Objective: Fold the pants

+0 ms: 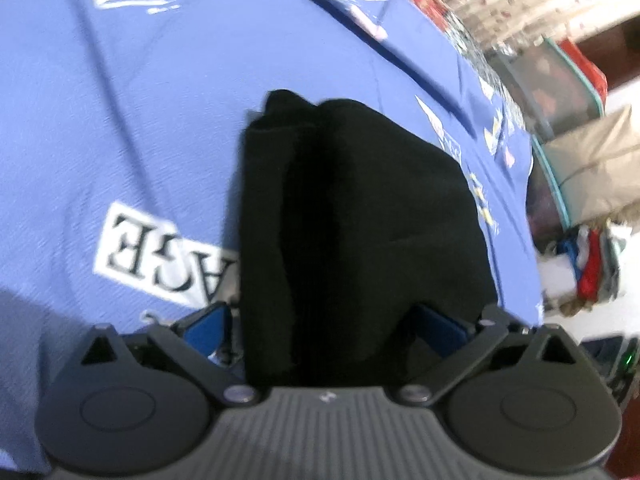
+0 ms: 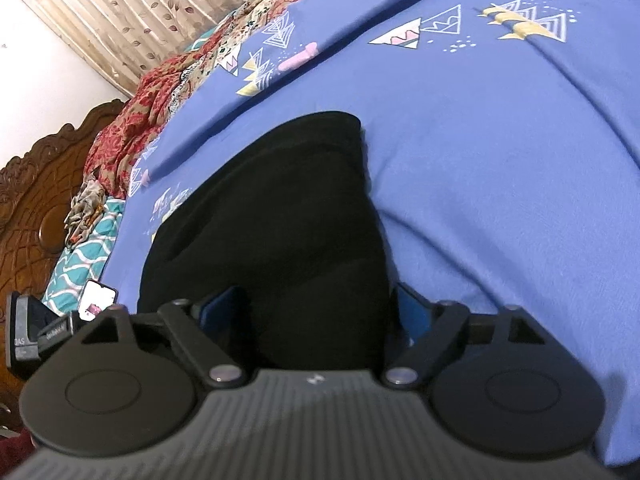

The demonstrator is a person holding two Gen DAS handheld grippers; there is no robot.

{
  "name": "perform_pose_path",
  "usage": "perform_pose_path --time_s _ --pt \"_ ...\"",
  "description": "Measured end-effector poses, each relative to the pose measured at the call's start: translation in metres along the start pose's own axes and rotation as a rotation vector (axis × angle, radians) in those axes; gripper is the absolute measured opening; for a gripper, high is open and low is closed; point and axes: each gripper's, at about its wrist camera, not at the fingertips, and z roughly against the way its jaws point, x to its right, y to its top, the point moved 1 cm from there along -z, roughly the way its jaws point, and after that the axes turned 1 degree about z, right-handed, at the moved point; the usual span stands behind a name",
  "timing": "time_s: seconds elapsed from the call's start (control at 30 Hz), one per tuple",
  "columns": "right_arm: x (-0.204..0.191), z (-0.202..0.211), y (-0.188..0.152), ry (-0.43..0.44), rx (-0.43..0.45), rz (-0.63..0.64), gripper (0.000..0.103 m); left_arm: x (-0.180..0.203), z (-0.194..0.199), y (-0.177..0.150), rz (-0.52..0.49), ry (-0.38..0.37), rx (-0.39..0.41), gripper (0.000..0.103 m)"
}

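The black pants (image 1: 352, 216) lie folded into a compact bundle on the blue bedsheet (image 1: 120, 140). In the left wrist view my left gripper (image 1: 324, 330) stands wide open with the near end of the bundle between its blue pads (image 1: 208, 334); a gap shows beside the left pad. In the right wrist view the same black pants (image 2: 276, 220) run from between the fingers up to a rounded far end. My right gripper (image 2: 318, 310) is also wide open around the near end, its pads (image 2: 414, 314) beside the cloth and not squeezing it.
The blue bedsheet (image 2: 500, 160) has triangle prints and a white lettered patch (image 1: 160, 256). A red patterned cloth (image 2: 132, 128) and a carved wooden headboard (image 2: 36, 200) lie at the left. A phone (image 2: 96, 298) rests near the edge. Bags and stacked clothes (image 1: 592, 264) stand beyond the bed.
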Motion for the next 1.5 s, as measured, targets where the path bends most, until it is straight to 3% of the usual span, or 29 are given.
perform_pose_path --time_s 0.1,0.2,0.6,0.9,1.33,1.4,1.5 --pt "-0.012 -0.019 0.001 0.026 -0.052 0.028 0.098 0.017 -0.011 -0.001 -0.057 0.054 -0.001 0.101" --pt "-0.026 -0.028 -0.004 -0.015 -0.073 0.096 0.101 0.029 -0.014 -0.005 -0.106 0.118 0.007 0.097" --pt "-0.034 -0.030 -0.013 -0.022 -0.040 0.162 0.103 0.043 -0.016 -0.016 -0.147 0.196 0.044 0.095" --pt "-0.041 -0.036 -0.014 -0.035 -0.003 0.182 0.103 0.043 -0.015 -0.020 -0.163 0.205 0.055 0.095" --pt "-0.053 -0.042 -0.013 -0.090 -0.026 0.208 0.103 0.046 -0.017 -0.024 -0.178 0.220 0.061 0.095" --pt "-0.056 -0.042 -0.012 -0.109 -0.032 0.226 0.102 0.046 -0.018 -0.024 -0.183 0.225 0.061 0.095" --pt "-0.063 -0.042 -0.013 -0.117 -0.035 0.258 0.087 0.048 -0.019 -0.025 -0.190 0.233 0.063 0.093"
